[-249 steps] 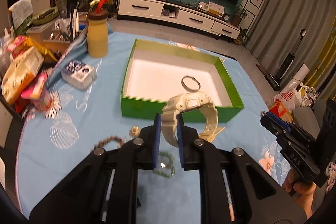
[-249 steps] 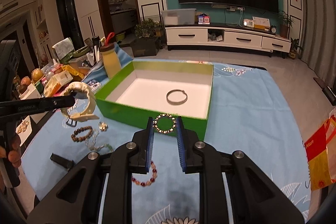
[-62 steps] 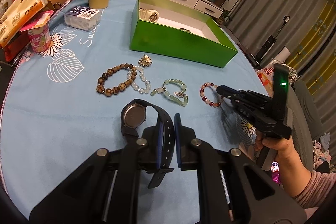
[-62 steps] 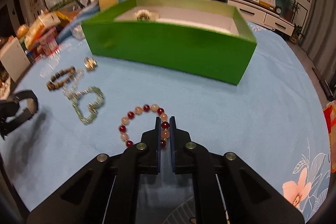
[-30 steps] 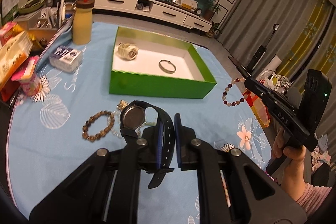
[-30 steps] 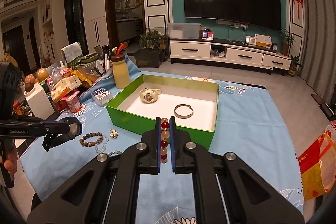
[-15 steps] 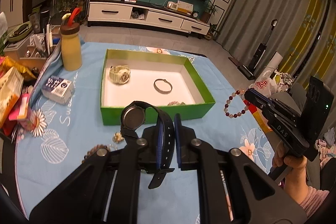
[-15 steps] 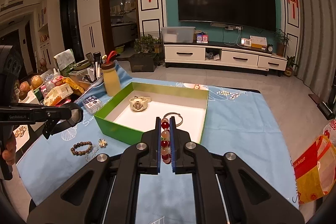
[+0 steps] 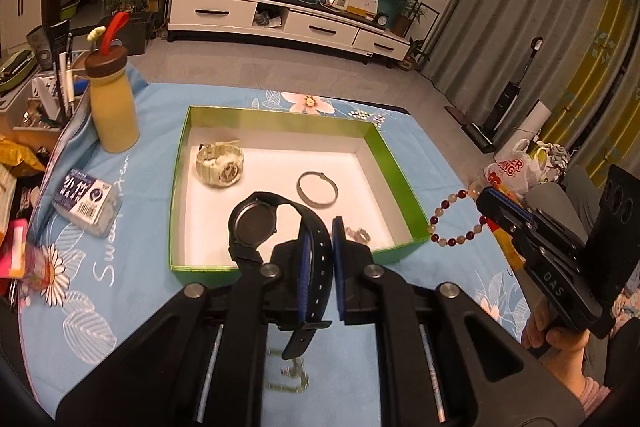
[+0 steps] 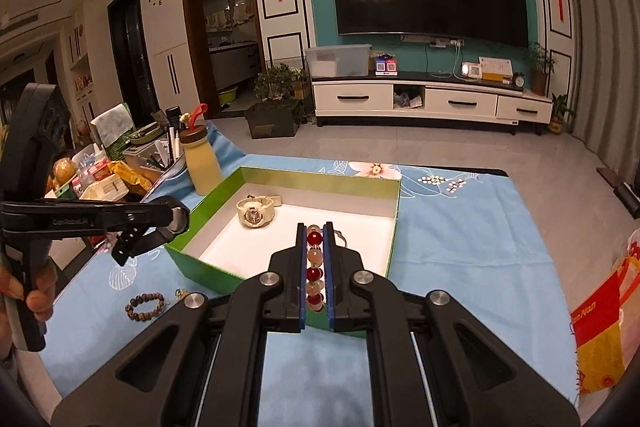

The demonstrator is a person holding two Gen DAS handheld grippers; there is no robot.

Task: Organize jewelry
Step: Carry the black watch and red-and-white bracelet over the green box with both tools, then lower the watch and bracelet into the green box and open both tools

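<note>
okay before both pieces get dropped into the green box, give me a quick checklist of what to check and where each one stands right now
1. Left claw shut on the black watch by its strap: ok.
2. Right claw shut on the red bead bracelet: ok.
3. Green box open, with bare white floor in front of the cream watch and the metal bangle: ok.
4. Black watch over the box: cannot tell; its face appears against the box floor.
5. Bead bracelet over the box: cannot tell; the left wrist view shows it just past the box's right wall.
6. Claws apart from each other: ok.
</note>
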